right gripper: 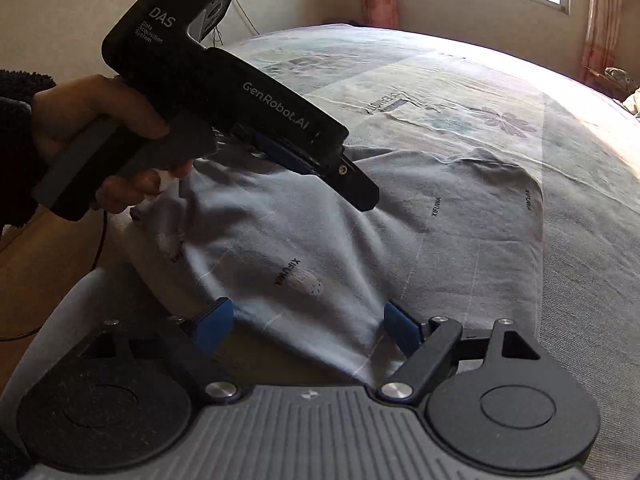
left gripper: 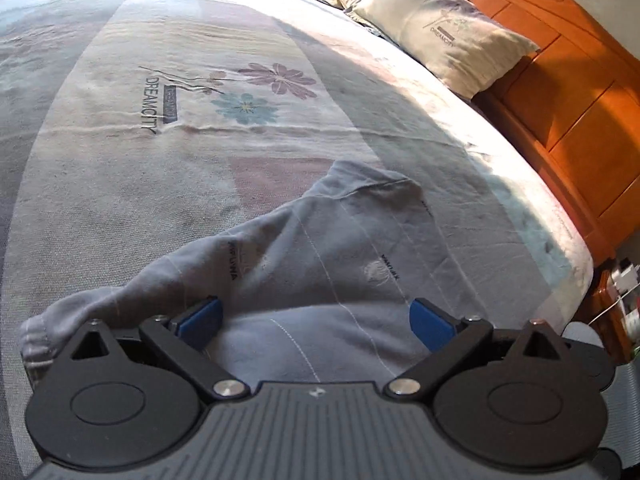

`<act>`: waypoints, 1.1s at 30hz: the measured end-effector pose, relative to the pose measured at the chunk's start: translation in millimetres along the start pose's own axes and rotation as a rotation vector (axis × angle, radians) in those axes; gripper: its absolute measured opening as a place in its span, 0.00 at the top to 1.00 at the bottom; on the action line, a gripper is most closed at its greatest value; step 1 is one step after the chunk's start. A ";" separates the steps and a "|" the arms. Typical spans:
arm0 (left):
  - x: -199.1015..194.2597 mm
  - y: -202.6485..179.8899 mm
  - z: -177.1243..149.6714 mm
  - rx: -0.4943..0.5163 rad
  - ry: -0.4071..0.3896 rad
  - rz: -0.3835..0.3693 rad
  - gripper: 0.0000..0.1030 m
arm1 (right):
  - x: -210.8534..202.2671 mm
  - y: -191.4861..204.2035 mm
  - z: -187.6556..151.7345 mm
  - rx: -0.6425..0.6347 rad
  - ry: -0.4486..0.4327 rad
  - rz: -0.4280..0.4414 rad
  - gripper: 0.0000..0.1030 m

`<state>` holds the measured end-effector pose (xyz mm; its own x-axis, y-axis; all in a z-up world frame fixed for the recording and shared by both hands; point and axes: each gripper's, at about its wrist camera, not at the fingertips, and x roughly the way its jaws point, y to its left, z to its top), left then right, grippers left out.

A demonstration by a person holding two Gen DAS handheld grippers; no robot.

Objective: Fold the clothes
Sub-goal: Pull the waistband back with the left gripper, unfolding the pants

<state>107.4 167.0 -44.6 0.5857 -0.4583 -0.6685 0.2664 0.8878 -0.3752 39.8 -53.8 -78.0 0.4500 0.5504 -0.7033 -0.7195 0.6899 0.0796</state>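
Both my left tongs (left gripper: 316,322) and right tongs (right gripper: 308,326) gape wide over the grey garment (right gripper: 440,224) on the bed (left gripper: 120,184), so I judge gripping its near edge comes next.

Open bedsheet (left gripper: 160,200) ahead (pillow (left gripper: 444,28) far)

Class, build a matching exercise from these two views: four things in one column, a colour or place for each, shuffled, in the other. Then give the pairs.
Things
1. garment
2. pillow
3. headboard
4. pads of the left tongs

Colour or place
A. orange-brown wood
B. blue
C. grey-blue, spread on the bed
D. cream, against the bed's head

Pairs: 1-C, 2-D, 3-A, 4-B
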 end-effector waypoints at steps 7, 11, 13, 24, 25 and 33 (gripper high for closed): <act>-8.8 15.9 -7.0 0.042 -0.017 0.059 0.02 | -12.1 -52.4 39.9 0.067 -0.136 -0.117 0.17; 1.1 42.9 -13.6 -0.017 -0.030 0.043 0.02 | 19.3 -77.1 66.6 0.065 -0.174 -0.147 0.16; 6.9 55.5 -18.7 -0.055 -0.038 0.033 0.03 | 44.3 -89.5 70.4 0.092 -0.135 -0.150 0.16; -23.7 11.6 -23.5 0.109 -0.042 0.115 0.03 | 29.7 -85.6 63.8 0.156 -0.068 -0.190 0.12; -27.7 5.6 -28.7 0.122 -0.048 0.113 0.02 | 24.0 -83.5 62.7 0.161 -0.077 -0.192 0.11; -38.6 5.2 -68.7 -0.042 -0.035 0.134 0.03 | -6.4 -71.0 47.7 0.229 -0.094 -0.185 0.08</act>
<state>33.6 186.4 -64.9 0.6407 -0.3335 -0.6916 0.1522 0.9380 -0.3114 113.2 -83.9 -45.5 0.6171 0.4394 -0.6528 -0.4876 0.8646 0.1211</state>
